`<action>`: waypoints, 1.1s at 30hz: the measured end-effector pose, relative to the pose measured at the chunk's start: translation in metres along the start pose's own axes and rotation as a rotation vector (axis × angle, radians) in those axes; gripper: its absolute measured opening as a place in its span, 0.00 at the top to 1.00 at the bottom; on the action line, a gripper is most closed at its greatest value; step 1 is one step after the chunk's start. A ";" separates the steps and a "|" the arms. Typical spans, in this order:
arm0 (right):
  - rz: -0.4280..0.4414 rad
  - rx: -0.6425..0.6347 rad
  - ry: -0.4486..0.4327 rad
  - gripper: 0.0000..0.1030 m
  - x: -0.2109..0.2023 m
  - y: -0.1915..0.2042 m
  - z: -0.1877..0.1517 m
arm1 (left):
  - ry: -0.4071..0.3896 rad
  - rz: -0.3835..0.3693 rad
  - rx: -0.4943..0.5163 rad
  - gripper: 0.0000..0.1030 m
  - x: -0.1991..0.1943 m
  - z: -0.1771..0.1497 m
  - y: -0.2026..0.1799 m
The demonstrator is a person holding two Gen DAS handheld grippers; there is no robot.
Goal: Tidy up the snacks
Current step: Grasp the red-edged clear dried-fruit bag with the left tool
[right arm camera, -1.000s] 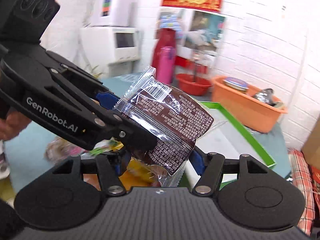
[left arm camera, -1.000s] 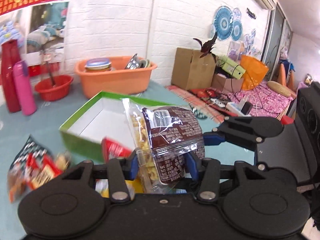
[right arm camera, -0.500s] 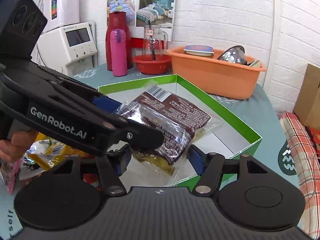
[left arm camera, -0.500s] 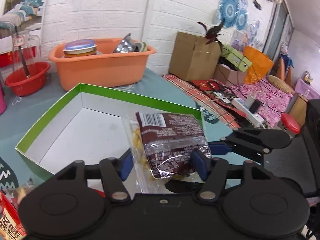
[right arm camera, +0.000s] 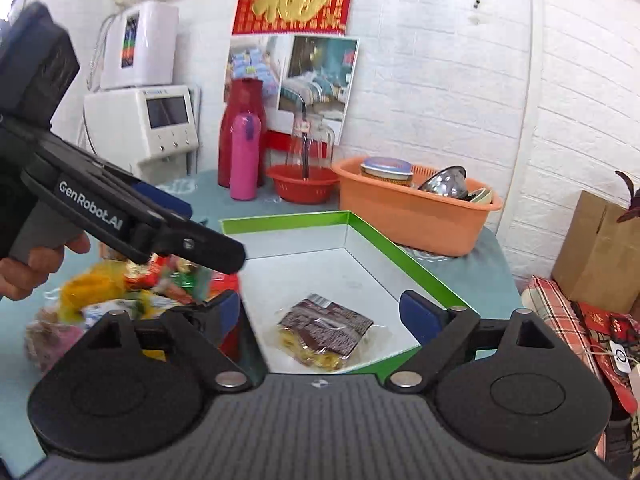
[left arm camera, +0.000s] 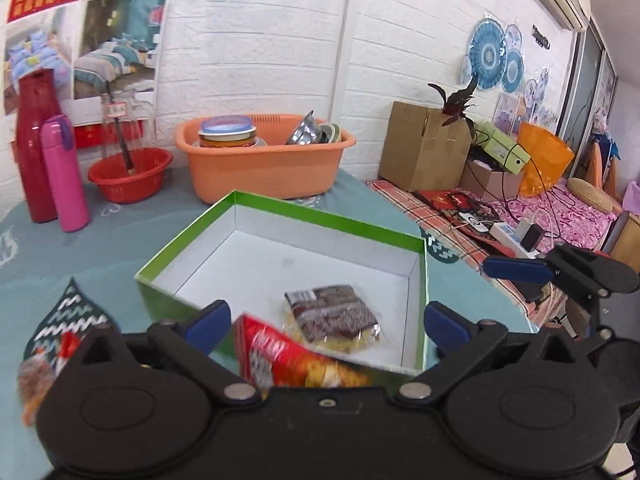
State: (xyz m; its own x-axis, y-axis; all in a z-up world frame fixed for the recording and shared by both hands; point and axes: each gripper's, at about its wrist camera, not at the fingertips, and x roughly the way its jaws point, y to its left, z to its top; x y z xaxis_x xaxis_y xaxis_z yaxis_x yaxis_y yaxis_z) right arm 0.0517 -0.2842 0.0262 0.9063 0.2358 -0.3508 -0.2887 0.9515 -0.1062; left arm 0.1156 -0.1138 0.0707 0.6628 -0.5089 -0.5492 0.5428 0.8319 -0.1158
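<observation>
The green box (left arm camera: 320, 220) on the table holds one brown snack packet (left arm camera: 332, 314), lying flat near its front wall. The placing step looks finished. The left gripper (left arm camera: 326, 320) is opening, nothing between its jaws; the right gripper (right arm camera: 320, 312) stands apart, empty. Next: fetch from the snack pile (right arm camera: 120, 292) beside the box.

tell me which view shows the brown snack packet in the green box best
The right wrist view: the brown snack packet lies whole and unobstructed on the white floor of the green box, barcode end visible. The left wrist view also shows it, but a blurred red snack bag sits just in front of its near edge.
</observation>
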 end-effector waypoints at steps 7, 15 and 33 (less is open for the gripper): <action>0.025 0.075 0.032 0.00 -0.049 0.018 -0.035 | 0.044 -0.032 -0.046 0.00 -0.041 -0.052 0.002; 0.050 0.164 0.177 0.00 -0.055 0.032 -0.089 | 0.121 -0.052 -0.075 0.00 -0.063 -0.103 0.003; 0.175 0.112 0.283 0.00 -0.030 0.021 -0.103 | 0.283 -0.295 -0.193 0.00 0.031 -0.116 -0.041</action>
State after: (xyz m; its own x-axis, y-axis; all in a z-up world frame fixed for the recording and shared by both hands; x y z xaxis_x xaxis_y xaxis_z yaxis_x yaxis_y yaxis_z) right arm -0.0132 -0.2920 -0.0614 0.7197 0.3484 -0.6005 -0.3827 0.9208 0.0756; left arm 0.0540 -0.1379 -0.0375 0.3129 -0.6721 -0.6711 0.5633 0.7002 -0.4386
